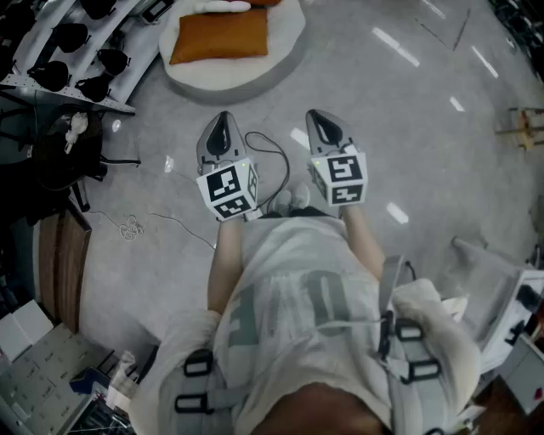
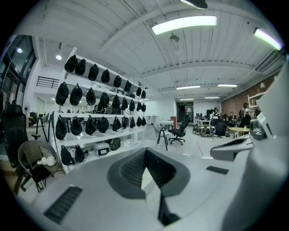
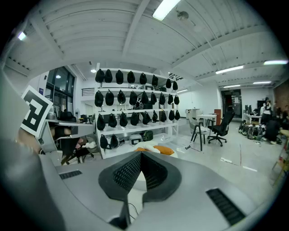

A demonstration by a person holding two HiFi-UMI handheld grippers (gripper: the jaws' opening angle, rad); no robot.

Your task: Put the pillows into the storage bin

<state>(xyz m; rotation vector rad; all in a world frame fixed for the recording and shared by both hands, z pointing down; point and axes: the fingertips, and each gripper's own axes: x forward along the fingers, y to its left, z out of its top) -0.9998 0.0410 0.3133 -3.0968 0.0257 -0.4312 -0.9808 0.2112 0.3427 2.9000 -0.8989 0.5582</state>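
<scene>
- Two hand-held grippers, held side by side in front of the person's torso, both pointing ahead and slightly down over the grey floor.
- Left hand-held gripper (image 1: 223, 119): jaws pressed together, nothing between them.
- Right hand-held gripper (image 1: 316, 115): same, jaws pressed together, nothing held.
- One thin black cable (image 1: 270, 153) loops on the floor between the two.
- Ahead, well apart from both: one orange rectangular fabric pillow (image 1: 219, 36), lying flat on a round white padded base (image 1: 285, 51). Its long axis runs left-right in the head view, across the direction the grippers point.
- Just beyond it on the same base: one white elongated pillow (image 1: 217, 7), also lying left-right and cut off by the frame's top edge. There is an orange sliver beside it; I can't tell what it is.
- Far left: one white shelf rack (image 1: 127, 64) carrying many black rounded items; no exact count is possible.
</scene>
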